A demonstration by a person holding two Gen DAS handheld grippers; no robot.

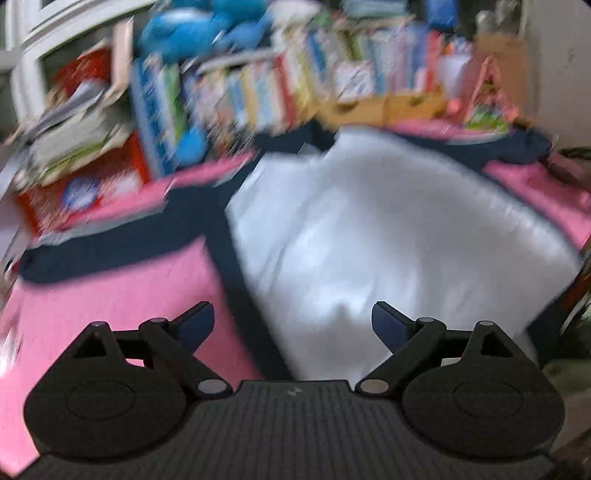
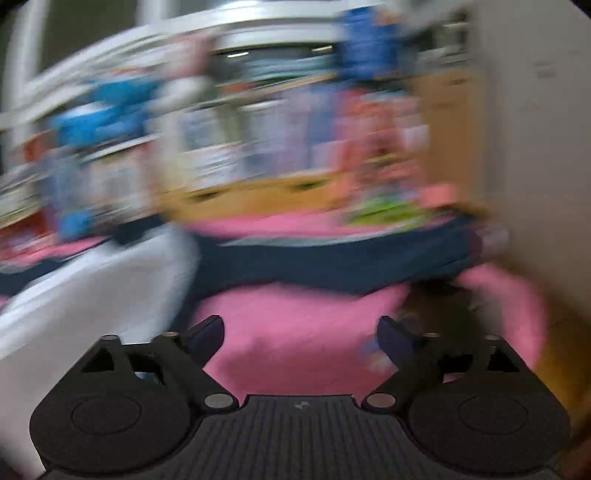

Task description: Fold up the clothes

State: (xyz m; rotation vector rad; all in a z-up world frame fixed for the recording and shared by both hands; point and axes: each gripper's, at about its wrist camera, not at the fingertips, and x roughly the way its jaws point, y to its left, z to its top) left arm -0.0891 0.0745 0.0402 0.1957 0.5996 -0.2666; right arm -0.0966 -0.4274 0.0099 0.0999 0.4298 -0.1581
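A white garment with navy sleeves and trim (image 1: 369,229) lies spread on a pink surface (image 1: 122,295). Both views are blurred by motion. In the left wrist view my left gripper (image 1: 293,325) hangs open above the garment's near edge, where the navy side strip meets the pink, with nothing between its fingers. In the right wrist view my right gripper (image 2: 301,339) is open over bare pink surface (image 2: 295,325). The white body (image 2: 85,295) lies to its left and a navy sleeve (image 2: 332,266) stretches across just beyond it.
Behind the pink surface stand a row of colourful books (image 1: 295,81), wooden boxes (image 1: 388,107), a blue plush toy (image 1: 192,33) and a red box (image 1: 85,184). A pale wall (image 2: 535,147) closes the right side. A dark object (image 2: 443,302) lies near the right fingertip.
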